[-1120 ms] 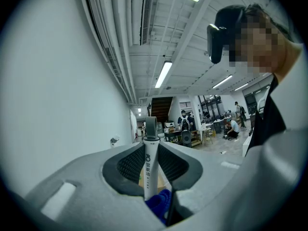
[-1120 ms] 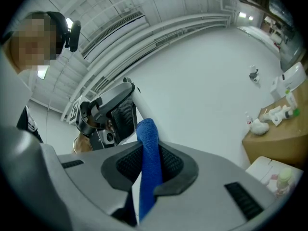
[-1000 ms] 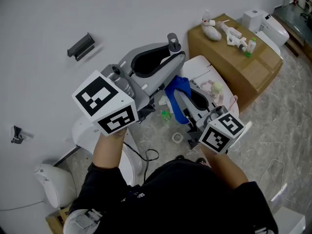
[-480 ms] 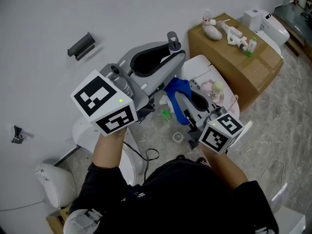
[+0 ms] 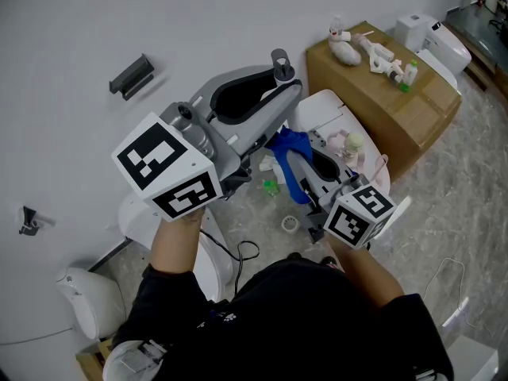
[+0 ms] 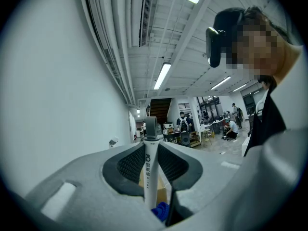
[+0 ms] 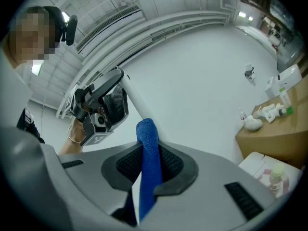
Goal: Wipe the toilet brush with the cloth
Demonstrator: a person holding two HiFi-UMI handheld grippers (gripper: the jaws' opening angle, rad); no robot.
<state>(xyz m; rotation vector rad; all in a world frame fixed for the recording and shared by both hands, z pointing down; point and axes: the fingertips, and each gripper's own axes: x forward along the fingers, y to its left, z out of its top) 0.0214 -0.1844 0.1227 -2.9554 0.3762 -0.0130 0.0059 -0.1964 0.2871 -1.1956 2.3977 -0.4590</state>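
Cloth meeting the brush handle
Left gripper [image 5: 254, 108] is clamping the toilet brush [image 6: 148, 170] by its handle, steadying it; right gripper [image 5: 304, 167] is pinching the blue cloth [image 7: 147, 150] against that handle, probably for wiping.

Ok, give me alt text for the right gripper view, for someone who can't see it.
The right gripper holds a blue cloth against a white brush handle, which the left gripper grips at upper left. A cardboard box stands at right by a white wall.
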